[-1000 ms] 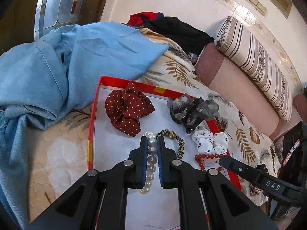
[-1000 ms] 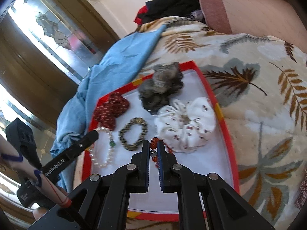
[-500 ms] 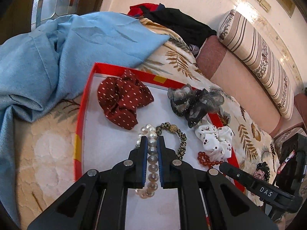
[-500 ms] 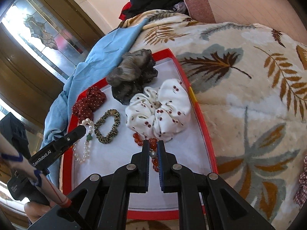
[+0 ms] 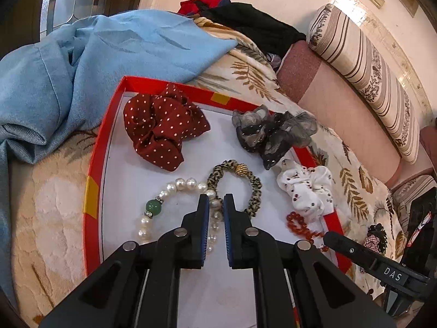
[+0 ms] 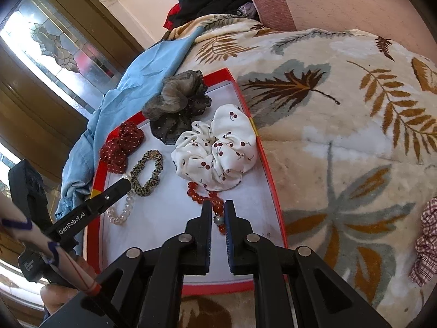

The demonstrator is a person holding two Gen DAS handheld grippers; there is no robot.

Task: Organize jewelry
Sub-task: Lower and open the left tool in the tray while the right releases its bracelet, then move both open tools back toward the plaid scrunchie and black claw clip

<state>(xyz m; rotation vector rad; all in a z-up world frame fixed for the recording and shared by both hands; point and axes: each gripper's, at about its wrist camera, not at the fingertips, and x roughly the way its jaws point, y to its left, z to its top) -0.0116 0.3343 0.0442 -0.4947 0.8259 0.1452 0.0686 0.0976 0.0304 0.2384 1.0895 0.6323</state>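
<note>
The left gripper [image 5: 216, 201] is pinched on the pearl bracelet [image 5: 174, 188] – a pearl sits between its fingertips – inside the red-rimmed tray [image 5: 94, 164]. The right gripper [image 6: 217, 207] is clamped on the red bead bracelet [image 6: 203, 195] near the tray's right edge, just below the white cherry-print scrunchie [image 6: 215, 150]. The leopard-print hair tie [image 5: 245, 180] lies between the two bracelets, with the maroon polka-dot scrunchie [image 5: 161, 131] behind

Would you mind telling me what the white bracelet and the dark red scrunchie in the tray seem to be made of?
White bracelet: glossy, rounded cream beads, likely pearl or imitation, with one translucent green bead, perhaps glass or stone. Dark red scrunchie: matte woven fabric with white dots, gathered into soft folds. The left gripper seems shut on the bracelet's beads.
</note>
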